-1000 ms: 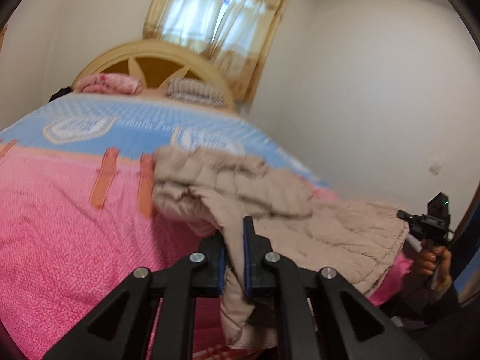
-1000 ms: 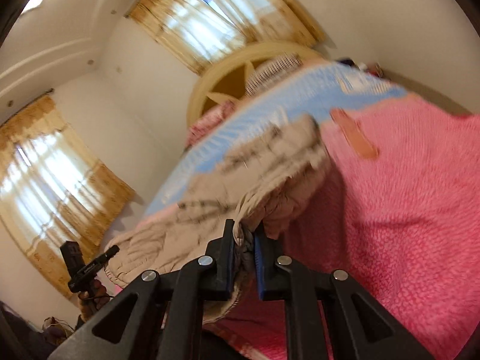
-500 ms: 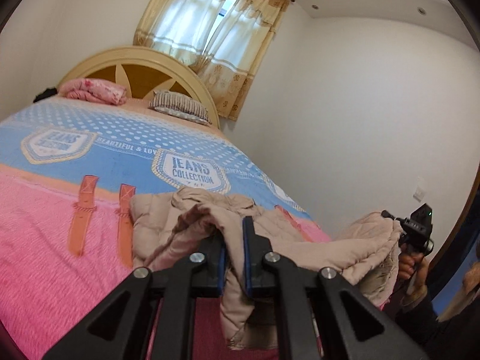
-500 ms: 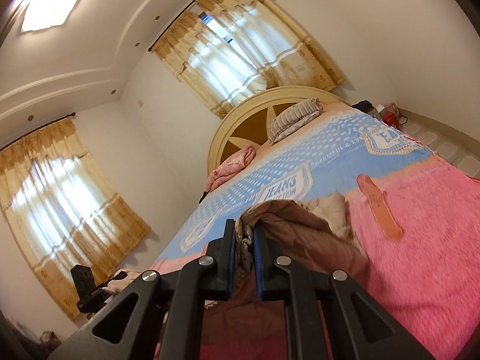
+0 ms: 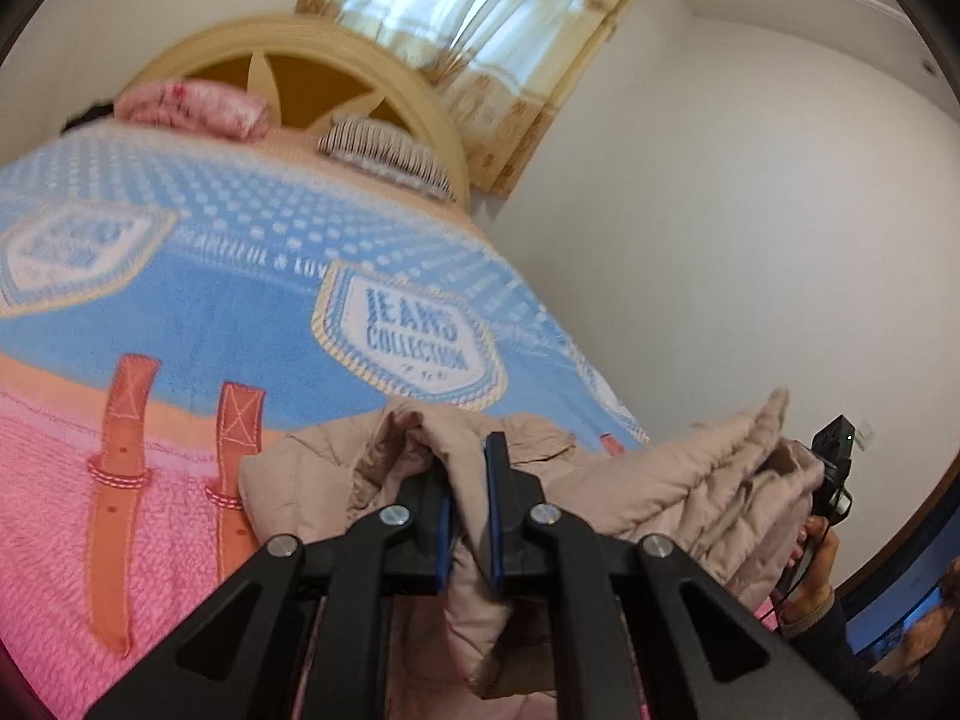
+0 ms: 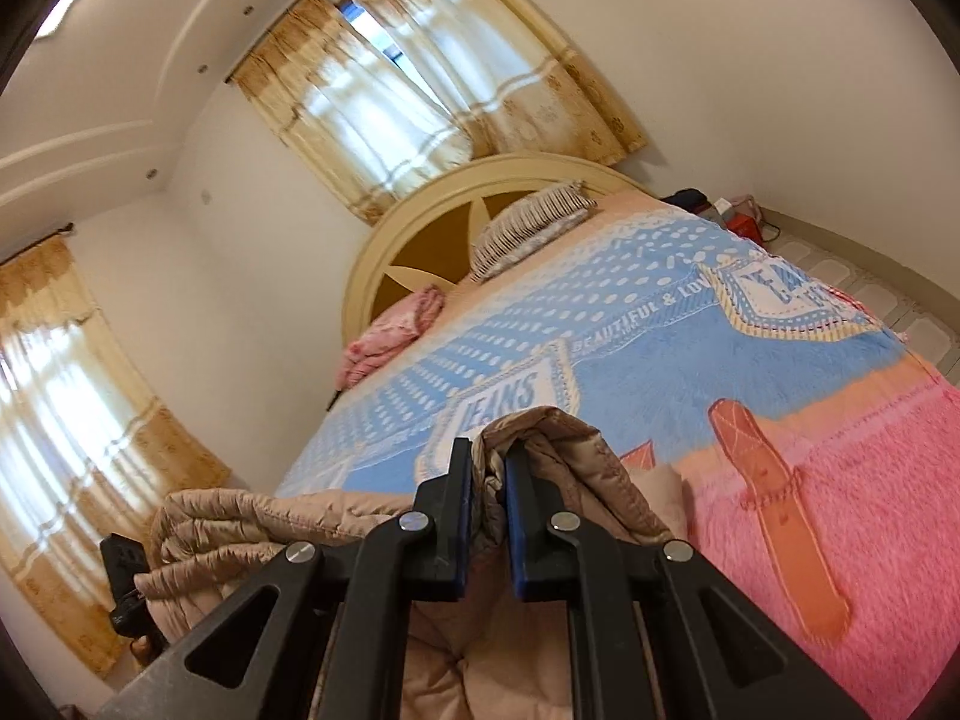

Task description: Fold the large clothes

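Observation:
A large beige quilted jacket [image 5: 672,492] hangs lifted between my two grippers above the near end of the bed. My left gripper [image 5: 465,468] is shut on a fold of its fabric, which drapes down between the fingers. My right gripper [image 6: 489,468] is shut on another bunched edge of the jacket [image 6: 564,468]. In the left wrist view the right gripper [image 5: 831,468] shows at the far right, with the jacket bunched against it. In the right wrist view the left gripper [image 6: 123,576] shows at the lower left behind jacket folds.
The bed carries a blue and pink blanket [image 5: 198,324] with orange strap prints. A striped pillow [image 5: 384,156] and a folded pink blanket [image 5: 192,108] lie by the round headboard [image 6: 420,222]. Curtained windows and white walls surround it. Items sit on the floor beyond the bed [image 6: 738,216].
Both grippers have lifted the jacket off the bed and tilted upward. The jacket is bunched between them instead of spread on the pink blanket.

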The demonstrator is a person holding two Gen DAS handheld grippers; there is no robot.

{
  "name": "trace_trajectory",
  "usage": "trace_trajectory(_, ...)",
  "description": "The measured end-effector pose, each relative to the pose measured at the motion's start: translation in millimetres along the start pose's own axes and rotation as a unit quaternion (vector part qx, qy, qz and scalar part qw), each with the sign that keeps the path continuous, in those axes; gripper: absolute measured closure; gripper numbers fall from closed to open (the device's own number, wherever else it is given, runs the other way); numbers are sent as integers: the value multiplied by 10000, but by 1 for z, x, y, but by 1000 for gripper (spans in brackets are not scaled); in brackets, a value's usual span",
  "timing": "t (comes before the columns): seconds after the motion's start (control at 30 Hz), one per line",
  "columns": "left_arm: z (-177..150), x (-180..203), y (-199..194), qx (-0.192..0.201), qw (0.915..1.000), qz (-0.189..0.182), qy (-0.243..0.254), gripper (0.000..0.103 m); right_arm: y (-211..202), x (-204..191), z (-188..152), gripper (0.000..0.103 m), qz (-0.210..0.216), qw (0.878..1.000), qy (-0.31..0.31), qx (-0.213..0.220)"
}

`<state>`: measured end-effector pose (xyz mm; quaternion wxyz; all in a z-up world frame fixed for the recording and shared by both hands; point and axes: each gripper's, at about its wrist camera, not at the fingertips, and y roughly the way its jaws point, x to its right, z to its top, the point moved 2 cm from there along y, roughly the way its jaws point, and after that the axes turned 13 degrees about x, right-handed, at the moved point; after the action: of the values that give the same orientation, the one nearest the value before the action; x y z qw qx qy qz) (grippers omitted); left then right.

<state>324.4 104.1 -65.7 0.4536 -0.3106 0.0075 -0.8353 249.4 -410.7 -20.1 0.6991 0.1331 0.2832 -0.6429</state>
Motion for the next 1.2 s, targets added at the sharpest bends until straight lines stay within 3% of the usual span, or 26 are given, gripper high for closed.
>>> trace_trajectory(0.2,-3,-35,43,-380,9983,324,-286,89,63,21,-9,94,-375,9991,-43,-202)
trace_trajectory(0.47,4,-44,57,-525,9971,392,-378,77,114,43,-19,94,-587,9974,-49,-423)
trace_trajectory(0.57,10,-55,61,-595,9952,430,-641,65,129,47,-22,94,-683,9965,-94,-481)
trace_trajectory(0.63,12,-65,58,-589,9931,434,-914,50,139,49,-24,94,-743,9958,-125,-530)
trace_trajectory(0.67,14,-71,54,-549,9919,554,-1003,32,144,51,-27,94,-759,9954,-121,-571)
trace_trajectory(0.7,16,-75,48,-417,9915,769,-962,8,149,51,-29,94,-781,9950,-153,-606)
trace_trajectory(0.73,18,-78,43,-277,9912,936,-899,0,152,52,-32,94,-808,9946,-173,-632)
trace_trajectory(0.87,26,-87,20,27,9890,1168,-910,0,166,61,-40,94,-896,9931,-118,-743)
trace_trajectory(0.93,24,-72,15,171,9893,1347,-539,0,174,62,-44,94,-989,9921,-120,-763)
trace_trajectory(1.07,8,-3,35,297,9897,1280,574,0,193,65,-50,94,-1168,9898,-61,-812)
trace_trajectory(1.2,-21,70,76,135,9799,1000,1723,0,211,65,-59,93,-1242,9876,-24,-960)
